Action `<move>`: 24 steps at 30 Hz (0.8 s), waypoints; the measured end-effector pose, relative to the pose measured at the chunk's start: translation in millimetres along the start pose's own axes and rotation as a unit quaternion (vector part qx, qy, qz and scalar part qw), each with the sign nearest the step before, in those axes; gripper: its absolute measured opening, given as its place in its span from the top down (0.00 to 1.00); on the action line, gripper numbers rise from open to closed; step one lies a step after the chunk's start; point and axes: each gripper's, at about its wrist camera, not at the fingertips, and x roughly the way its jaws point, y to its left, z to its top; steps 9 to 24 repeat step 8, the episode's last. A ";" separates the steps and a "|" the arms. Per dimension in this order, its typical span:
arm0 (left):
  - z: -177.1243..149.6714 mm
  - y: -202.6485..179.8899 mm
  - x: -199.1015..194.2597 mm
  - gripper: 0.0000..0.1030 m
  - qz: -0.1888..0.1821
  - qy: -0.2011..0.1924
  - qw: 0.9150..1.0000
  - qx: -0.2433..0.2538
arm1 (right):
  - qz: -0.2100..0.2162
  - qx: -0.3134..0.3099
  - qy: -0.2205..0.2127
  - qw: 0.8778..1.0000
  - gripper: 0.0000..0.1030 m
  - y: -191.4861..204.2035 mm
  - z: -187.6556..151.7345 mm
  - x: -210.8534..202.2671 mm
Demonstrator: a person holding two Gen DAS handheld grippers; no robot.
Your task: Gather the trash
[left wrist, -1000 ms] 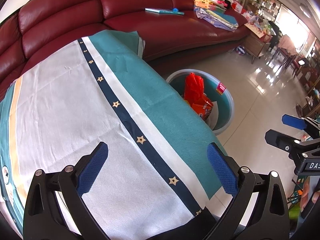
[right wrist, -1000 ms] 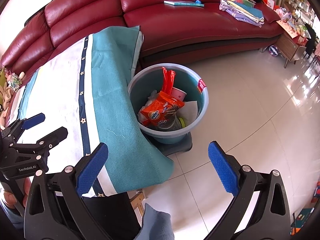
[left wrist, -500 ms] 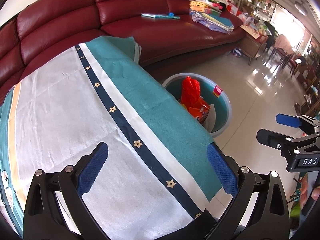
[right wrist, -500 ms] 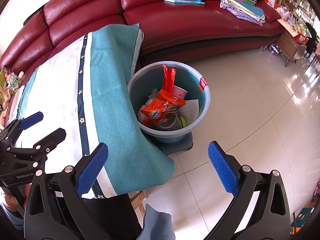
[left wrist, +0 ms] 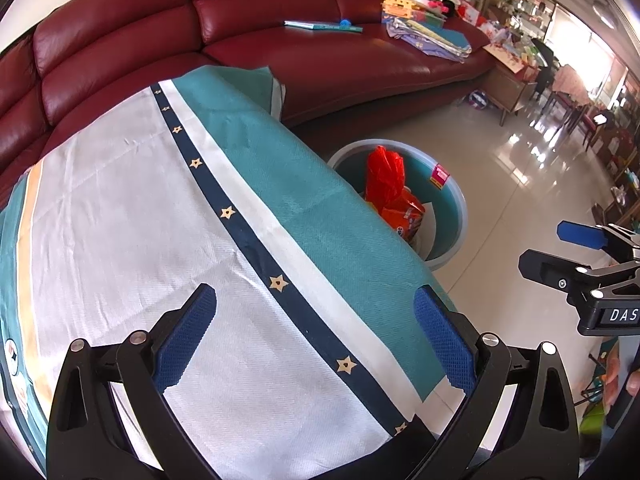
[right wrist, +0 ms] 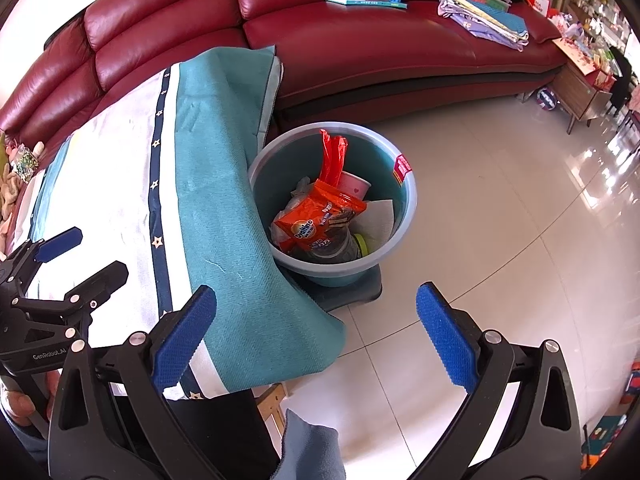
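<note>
A teal bucket (right wrist: 404,216) stands on the floor beside the cloth-covered table (right wrist: 120,184). It holds an orange snack bag (right wrist: 320,220), a red plastic bag (right wrist: 334,156), a pink cup (right wrist: 354,186), white paper and a clear bottle. The bucket also shows in the left wrist view (left wrist: 452,196), partly hidden by the table edge. My left gripper (left wrist: 316,336) is open and empty over the tablecloth (left wrist: 140,216). My right gripper (right wrist: 316,336) is open and empty, above the floor in front of the bucket. Each gripper shows at the edge of the other's view.
A dark red leather sofa (right wrist: 360,48) curves behind the table and bucket, with a book (right wrist: 364,1) and a stack of papers and cloths (right wrist: 484,12) on it. A shiny tiled floor (right wrist: 500,208) spreads right. Furniture stands far right (left wrist: 568,88).
The left gripper has drifted slightly back and left over the tablecloth. The right gripper has hardly moved. Both stay open and empty.
</note>
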 end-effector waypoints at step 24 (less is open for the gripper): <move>-1.8 4.4 7.4 0.04 0.010 0.015 1.000 -0.008 | -0.006 -0.002 0.000 1.000 0.07 0.2 1.6 1.8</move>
